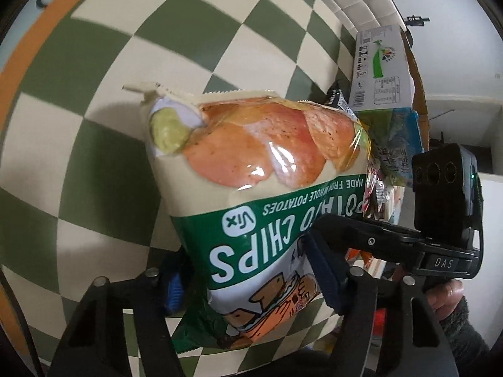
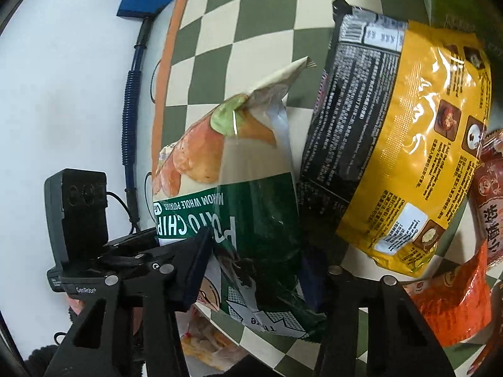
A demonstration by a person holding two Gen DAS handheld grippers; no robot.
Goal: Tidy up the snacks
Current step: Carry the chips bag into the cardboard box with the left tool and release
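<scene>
A cream and green potato chips bag point(image 1: 251, 194) is held upside down above the green-and-cream checkered cloth point(image 1: 94, 94). My left gripper point(image 1: 248, 279) is shut on the bag's lower end, blue pads on either side. My right gripper point(image 2: 257, 267) is also shut on the same chips bag point(image 2: 239, 188). The other gripper's black body shows at the right of the left wrist view point(image 1: 440, 207) and at the left of the right wrist view point(image 2: 78, 220).
A yellow and black noodle packet point(image 2: 393, 144) lies right of the chips, with an orange packet point(image 2: 452, 308) and a red packet point(image 2: 490, 198) beyond. A white carton box point(image 1: 380, 66) and more packets point(image 1: 399, 144) stand at the far right. A blue corrugated cable point(image 2: 127, 119) runs along the white floor.
</scene>
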